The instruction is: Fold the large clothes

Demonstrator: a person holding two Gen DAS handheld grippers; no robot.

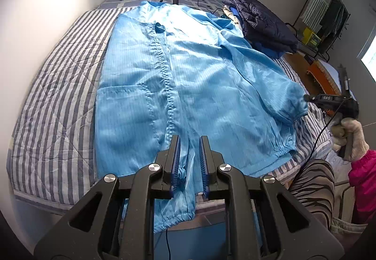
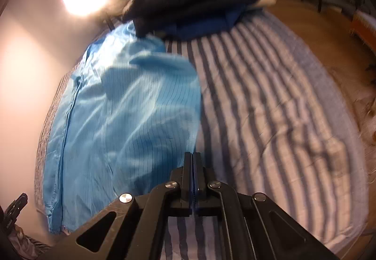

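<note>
Fabric of a cuffed sleeve end point(image 1: 181, 177) passes between the narrowly parted fingers of the left gripper point(image 1: 189, 142); whether the pads press on it cannot be told. Beyond, the light blue coat point(image 1: 178, 76) lies spread front-up on the striped quilt point(image 1: 58, 95). The right gripper point(image 2: 192, 156) has its jaws together beside the other sleeve point(image 2: 150, 105), with no cloth visible between them. Judged thin, light and slippery (prone to sliding and wrinkling), the garment is best taken at elastic cuffs, hem or seams. Farther back lies a dark folded jacket point(image 1: 260, 22).
</note>
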